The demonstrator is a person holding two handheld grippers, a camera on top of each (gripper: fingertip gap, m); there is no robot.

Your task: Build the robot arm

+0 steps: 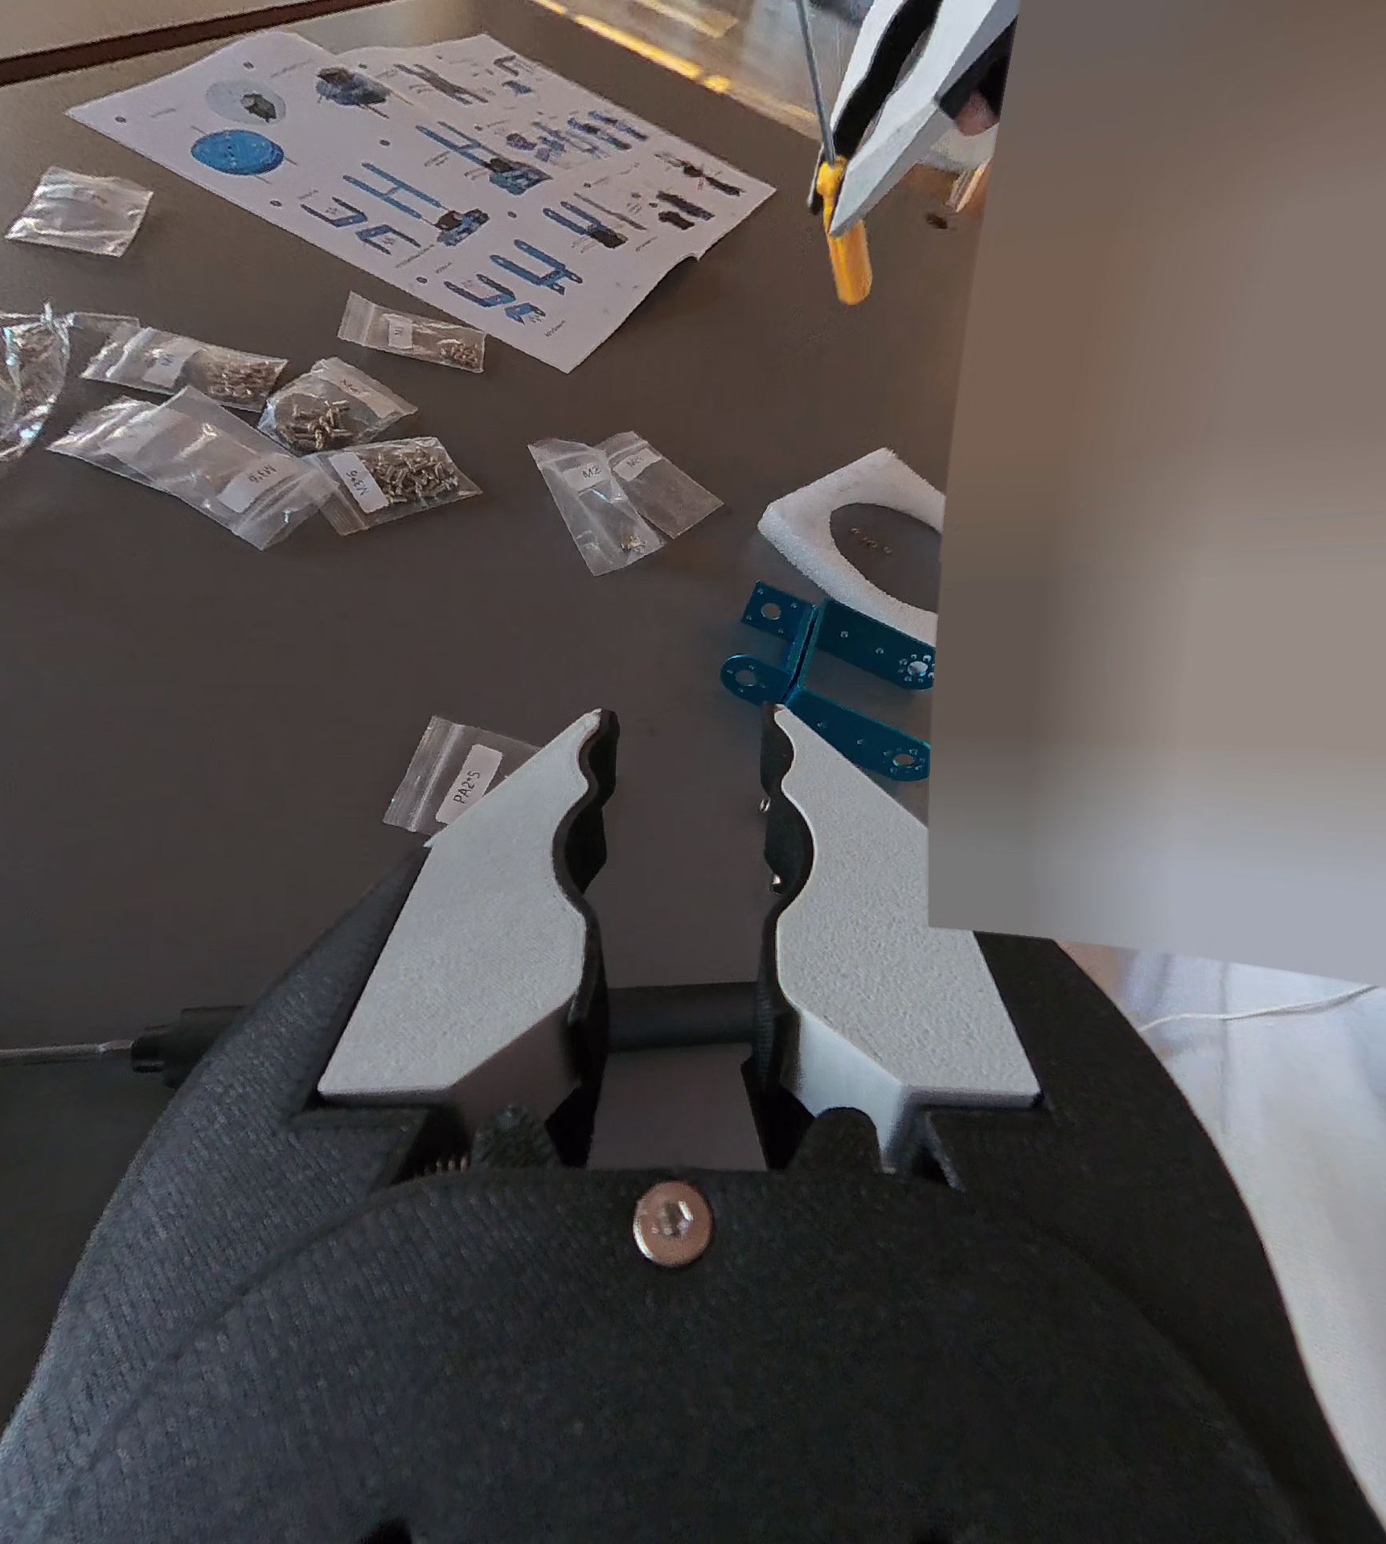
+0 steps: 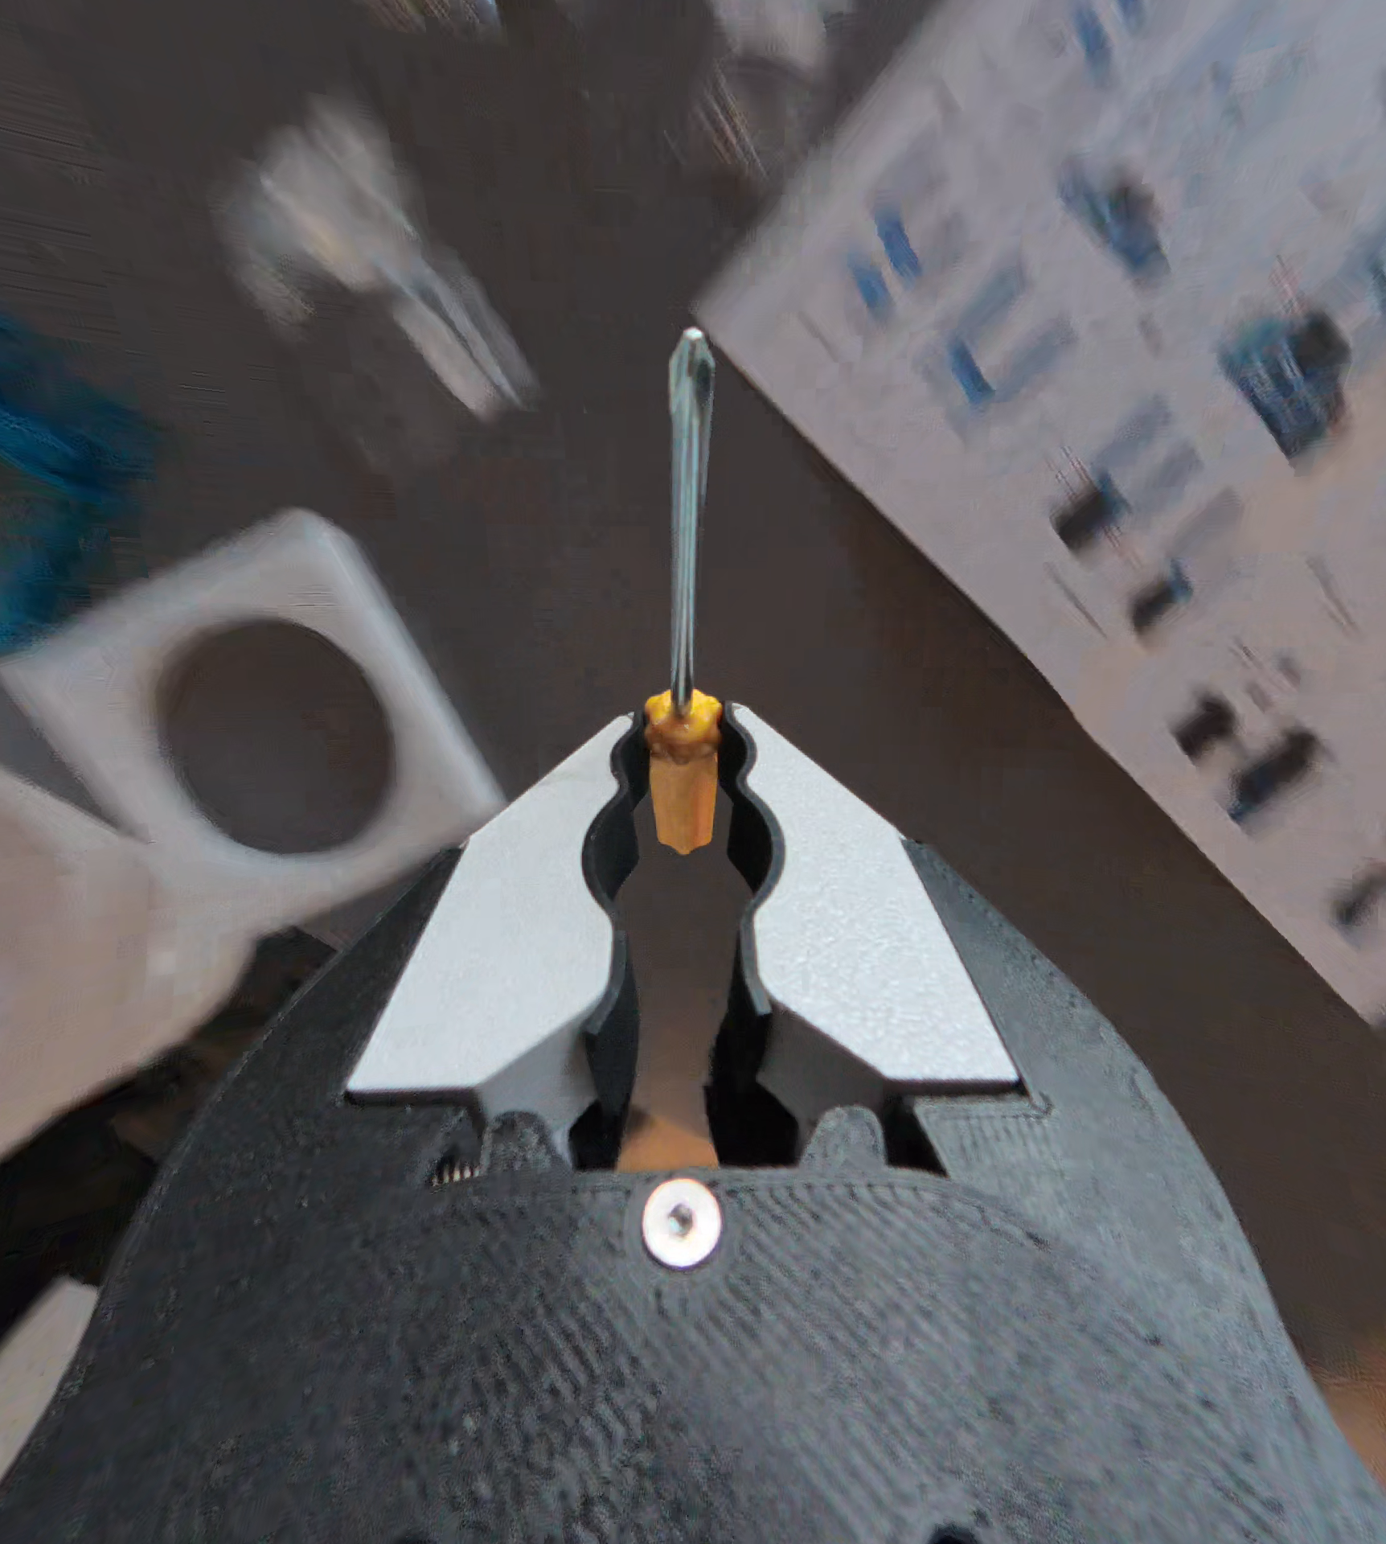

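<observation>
My left gripper [image 1: 688, 718] is open and empty, low over the dark table [image 1: 255, 752]. A black screwdriver [image 1: 673, 1015] lies on the table under the finger bases, its tip pointing left. Blue metal brackets [image 1: 823, 668] lie just beyond my right fingertip. My right gripper [image 2: 681, 718] is shut on a small yellow-handled screwdriver [image 2: 680, 794], whose metal shaft [image 2: 690, 501] points forward. In the left wrist view the right gripper [image 1: 832, 196] shows at the top, holding the yellow screwdriver [image 1: 850, 259] above the table.
Several small clear bags of screws [image 1: 355, 409] lie at the left and middle, and one bag [image 1: 456, 777] lies by my left finger. A printed sheet [image 1: 439, 184] lies at the back. A white foam frame [image 1: 807, 518] with a round cut-out lies beside the brackets. The right wrist view is motion-blurred. Across from one pair of fingers to the other is roughly 30 cm.
</observation>
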